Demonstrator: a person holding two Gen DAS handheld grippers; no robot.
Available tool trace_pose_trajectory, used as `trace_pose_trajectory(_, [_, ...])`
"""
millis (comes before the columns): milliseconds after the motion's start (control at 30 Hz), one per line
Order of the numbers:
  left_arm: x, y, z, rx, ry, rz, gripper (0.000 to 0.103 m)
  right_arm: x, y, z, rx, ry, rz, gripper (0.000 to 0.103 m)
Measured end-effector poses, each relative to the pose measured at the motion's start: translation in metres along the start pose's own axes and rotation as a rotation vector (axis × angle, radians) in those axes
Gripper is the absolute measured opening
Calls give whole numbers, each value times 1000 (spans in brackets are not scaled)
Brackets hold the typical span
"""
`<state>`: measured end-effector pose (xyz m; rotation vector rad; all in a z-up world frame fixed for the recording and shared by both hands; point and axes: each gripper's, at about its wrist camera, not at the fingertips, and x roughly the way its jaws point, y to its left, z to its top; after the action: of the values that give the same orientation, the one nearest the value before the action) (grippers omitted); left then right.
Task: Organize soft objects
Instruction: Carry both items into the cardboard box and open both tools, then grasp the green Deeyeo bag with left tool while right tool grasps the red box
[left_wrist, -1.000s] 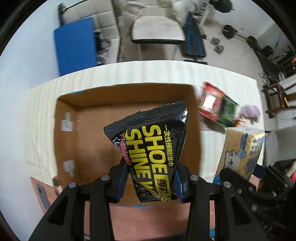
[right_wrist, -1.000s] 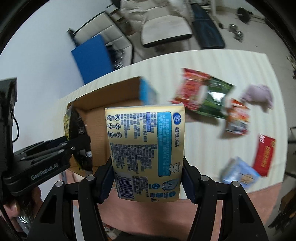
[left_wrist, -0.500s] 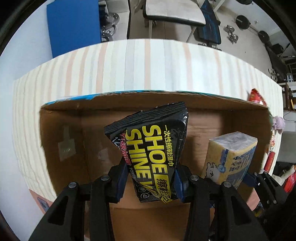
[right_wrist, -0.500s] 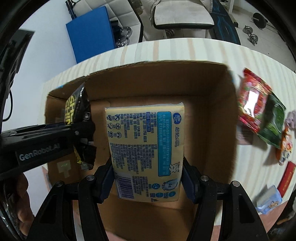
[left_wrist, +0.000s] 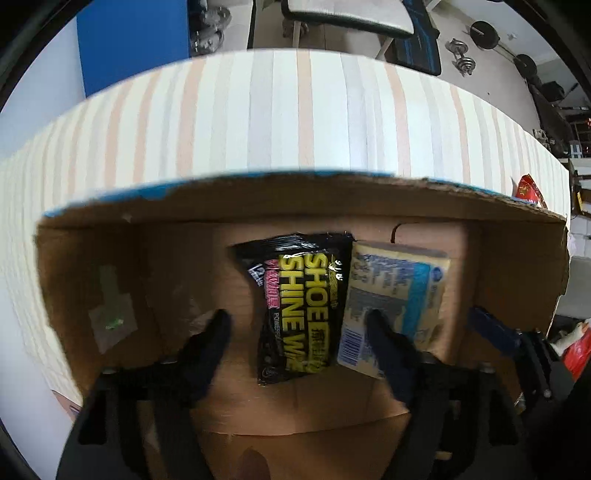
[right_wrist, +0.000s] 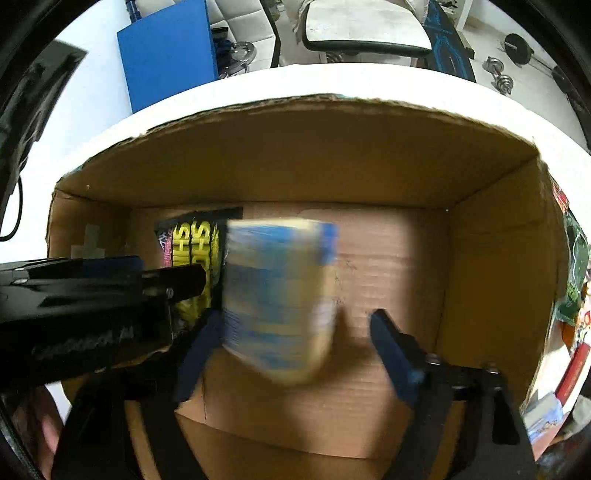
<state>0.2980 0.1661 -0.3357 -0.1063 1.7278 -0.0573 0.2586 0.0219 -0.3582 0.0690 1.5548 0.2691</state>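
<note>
Drop step is finishing: both grippers are hanging spread wide inside the cardboard box (left_wrist: 517, 266), gripping nothing. The black shoe-shine pack (left_wrist: 301, 306) is lying on the box floor between the left gripper (left_wrist: 297, 319) fingers, touching the yellow tissue pack (left_wrist: 397, 291); in the right view that pack is sitting blurred between the right gripper (right_wrist: 291, 325) fingers. Next move, as I'm reading it: lifting both clear and going for the snack packets (right_wrist: 570, 280) outside the box.

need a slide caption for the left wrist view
Left gripper open above a cardboard box, with the black shoe shine pack and yellow pack side by side inside.
</note>
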Motion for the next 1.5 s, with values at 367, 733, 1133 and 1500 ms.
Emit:
trace_pose_trajectory(367, [-52, 23, -66, -14, -143, 50, 101, -36, 3, -29, 7, -26, -64, 103])
trace_pose_trajectory(733, [-95, 26, -127, -56, -301, 120, 101, -79, 12, -80, 10, -81, -96, 103])
trace_pose_trajectory(1133, [-151, -31, -169, -57, -411, 91, 101, -146, -8, -118, 29, -184, 68, 103])
trace_pose_trajectory(1500, [-157, -210, -104, 212, -392, 58, 101, -223, -188, -127, 252, -270, 6, 103])
